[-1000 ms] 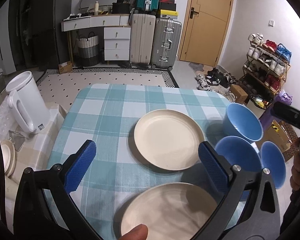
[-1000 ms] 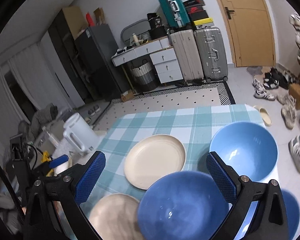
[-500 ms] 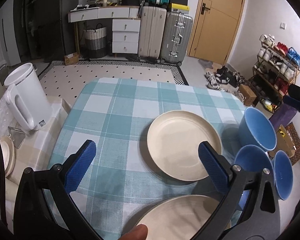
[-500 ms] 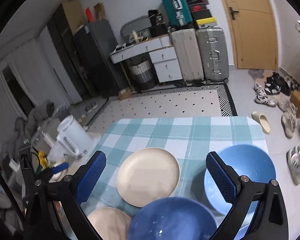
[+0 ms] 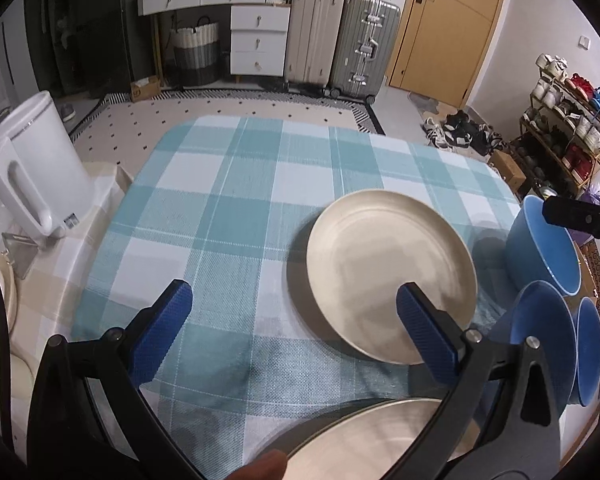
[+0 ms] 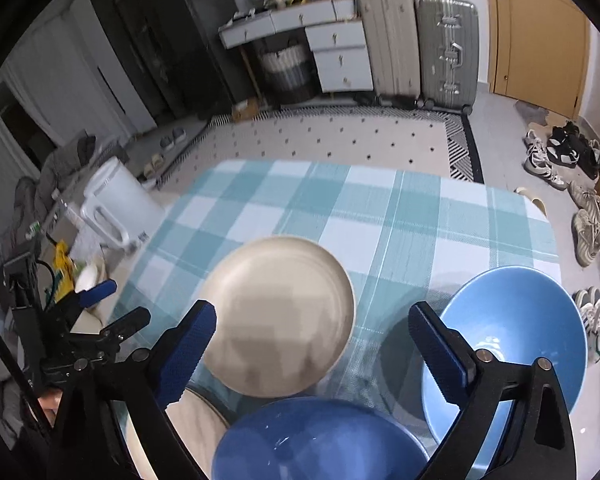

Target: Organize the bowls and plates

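Two cream plates lie on the checked tablecloth (image 5: 240, 200): one (image 5: 388, 276) at mid-right, one (image 5: 372, 436) at the near edge under my left gripper. It also shows in the right wrist view (image 6: 278, 320). Three blue bowls stand at the right: a far one (image 5: 540, 252), a near one (image 5: 540, 332) and a third (image 5: 590, 352). My left gripper (image 5: 292, 332) is open and empty above the cloth. My right gripper (image 6: 312, 352) is open and empty, above a blue bowl (image 6: 320, 440) and beside another (image 6: 512, 344).
A white kettle (image 5: 36, 168) stands on a side surface left of the table. Suitcases (image 5: 340, 36), a drawer unit and a door are at the back. A shoe rack (image 5: 568, 120) and loose shoes are on the right floor.
Both grippers have drawn back and tilted down. The plates and bowls have shifted right and lower in the left view. Nothing on the table has moved.
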A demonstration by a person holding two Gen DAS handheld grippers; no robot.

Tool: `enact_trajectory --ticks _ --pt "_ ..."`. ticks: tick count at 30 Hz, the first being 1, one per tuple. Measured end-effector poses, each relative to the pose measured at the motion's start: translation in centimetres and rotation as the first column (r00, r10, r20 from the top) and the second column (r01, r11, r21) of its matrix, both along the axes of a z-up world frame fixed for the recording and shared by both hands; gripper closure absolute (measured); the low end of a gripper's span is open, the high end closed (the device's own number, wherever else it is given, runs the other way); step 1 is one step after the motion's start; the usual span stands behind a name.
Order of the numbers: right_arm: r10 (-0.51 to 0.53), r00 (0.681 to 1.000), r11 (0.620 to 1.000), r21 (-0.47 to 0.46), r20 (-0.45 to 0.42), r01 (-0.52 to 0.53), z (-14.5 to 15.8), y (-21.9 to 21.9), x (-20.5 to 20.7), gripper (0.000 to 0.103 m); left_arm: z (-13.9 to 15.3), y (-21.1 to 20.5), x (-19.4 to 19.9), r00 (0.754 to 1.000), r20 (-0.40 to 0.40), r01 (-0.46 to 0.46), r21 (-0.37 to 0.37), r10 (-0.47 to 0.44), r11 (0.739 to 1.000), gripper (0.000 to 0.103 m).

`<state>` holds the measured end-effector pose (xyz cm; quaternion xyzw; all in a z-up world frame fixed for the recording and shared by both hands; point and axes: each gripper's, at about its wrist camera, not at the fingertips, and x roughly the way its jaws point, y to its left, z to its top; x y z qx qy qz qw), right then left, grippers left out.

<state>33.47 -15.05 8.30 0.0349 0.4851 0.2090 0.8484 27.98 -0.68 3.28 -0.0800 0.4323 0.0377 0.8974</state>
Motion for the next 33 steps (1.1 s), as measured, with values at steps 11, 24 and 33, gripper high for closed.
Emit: enact_trajectory --ticks 11,24,33 --pt "0.053 0.993 0.992 -0.109 -0.105 -0.064 -4.4 2.6 3.0 0.020 -3.9 -0.4 2.2 0.996 -0.076 0.041 -0.032 -0.044 0.999 0.012" --pt "0.082 0.970 0.963 -0.231 -0.230 -0.137 -9.5 5.0 5.3 0.032 -7.2 -0.1 3.3 0.989 -0.132 0.050 -0.075 -0.060 0.996 0.021" --pt "0.069 0.963 0.954 -0.267 -0.260 -0.140 -11.2 5.4 6.2 0.046 -8.6 -0.2 3.9 0.986 -0.150 0.053 -0.093 -0.067 0.994 0.033"
